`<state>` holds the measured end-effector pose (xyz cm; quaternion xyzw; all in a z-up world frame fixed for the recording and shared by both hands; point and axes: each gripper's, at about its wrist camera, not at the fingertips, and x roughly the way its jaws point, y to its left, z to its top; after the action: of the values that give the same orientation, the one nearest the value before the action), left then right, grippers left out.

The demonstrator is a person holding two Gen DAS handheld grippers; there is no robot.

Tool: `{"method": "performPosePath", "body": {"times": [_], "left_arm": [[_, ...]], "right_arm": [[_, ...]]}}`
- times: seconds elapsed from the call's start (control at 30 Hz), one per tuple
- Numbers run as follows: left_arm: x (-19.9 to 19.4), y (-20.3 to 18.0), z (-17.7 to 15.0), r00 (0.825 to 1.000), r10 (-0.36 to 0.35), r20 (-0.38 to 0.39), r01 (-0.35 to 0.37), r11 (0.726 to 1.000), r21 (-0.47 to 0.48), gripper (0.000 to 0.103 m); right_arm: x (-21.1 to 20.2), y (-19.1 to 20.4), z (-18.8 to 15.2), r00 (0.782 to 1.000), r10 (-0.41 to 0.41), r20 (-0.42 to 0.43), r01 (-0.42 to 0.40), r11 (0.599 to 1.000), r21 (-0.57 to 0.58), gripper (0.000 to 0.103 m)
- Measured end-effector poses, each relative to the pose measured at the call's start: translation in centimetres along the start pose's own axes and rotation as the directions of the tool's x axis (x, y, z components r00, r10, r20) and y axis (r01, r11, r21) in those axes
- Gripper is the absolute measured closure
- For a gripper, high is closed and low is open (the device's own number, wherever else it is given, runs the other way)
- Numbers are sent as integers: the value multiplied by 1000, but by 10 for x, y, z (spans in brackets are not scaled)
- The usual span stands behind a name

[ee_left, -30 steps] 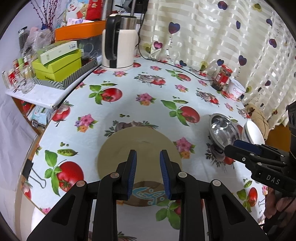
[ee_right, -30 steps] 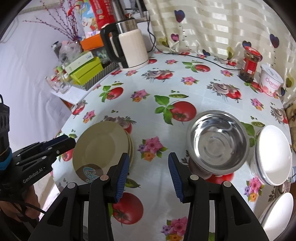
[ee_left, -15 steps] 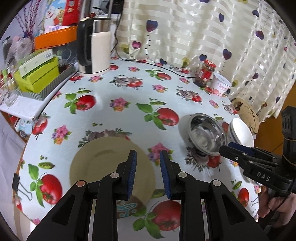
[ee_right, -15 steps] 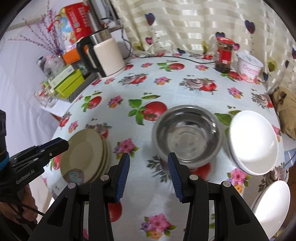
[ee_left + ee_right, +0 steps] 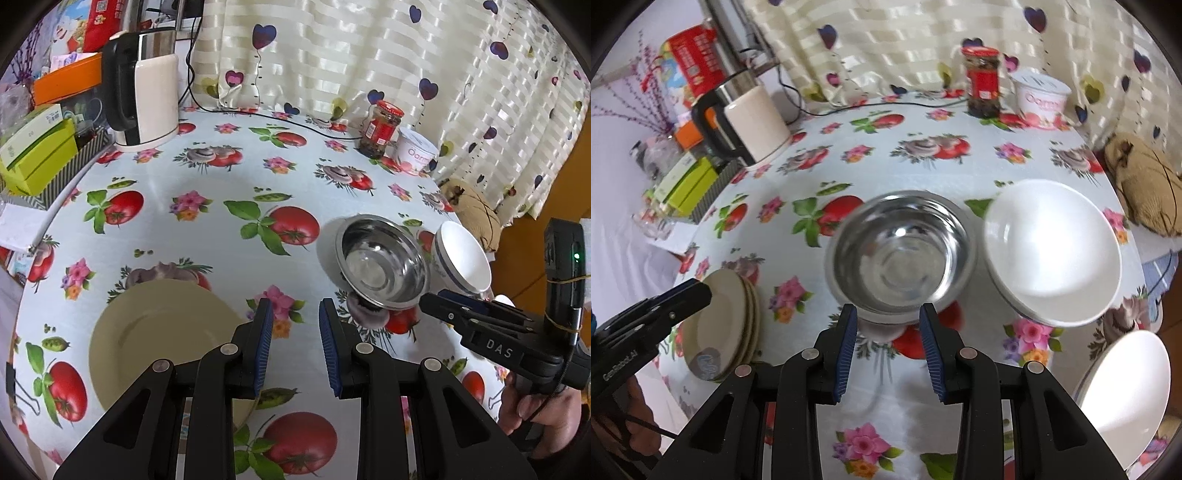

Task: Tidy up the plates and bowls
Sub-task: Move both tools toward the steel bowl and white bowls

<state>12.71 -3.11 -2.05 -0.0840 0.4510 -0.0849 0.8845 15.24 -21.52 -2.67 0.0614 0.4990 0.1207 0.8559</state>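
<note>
Altogether: three stacked plates (image 5: 737, 314), one steel bowl (image 5: 901, 254); both hand-held grippers released.

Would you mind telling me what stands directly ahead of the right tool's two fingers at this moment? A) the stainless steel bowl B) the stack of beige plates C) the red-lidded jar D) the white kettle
A: in the right wrist view the stainless steel bowl sits just beyond the right tool, with nothing between its fingers; the beige plates lie off to its left.
</note>
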Motion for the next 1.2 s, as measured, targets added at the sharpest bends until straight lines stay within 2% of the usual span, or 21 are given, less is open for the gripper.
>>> {"method": "performPosePath", "body": {"times": [0.47,0.73,0.97,1.2], "left_arm": [[6,1,-5,1000,-15,-18,14,1000,-16,76],[11,4,-6,999,-19,-32,18,999,-28,76],[14,8,-7,999,-15,-40,13,999,-42,76],[11,10,-9,999,-14,-36,12,999,-44,76]], "right_arm": [[20,-29,1,1000,2,-30,2,991,131,69],[38,-37,9,998,7,-57,3,986,167,69],[43,-41,14,997,-8,-76,20,987,162,85],[36,-44,5,994,-5,-112,20,991,134,87]]}}
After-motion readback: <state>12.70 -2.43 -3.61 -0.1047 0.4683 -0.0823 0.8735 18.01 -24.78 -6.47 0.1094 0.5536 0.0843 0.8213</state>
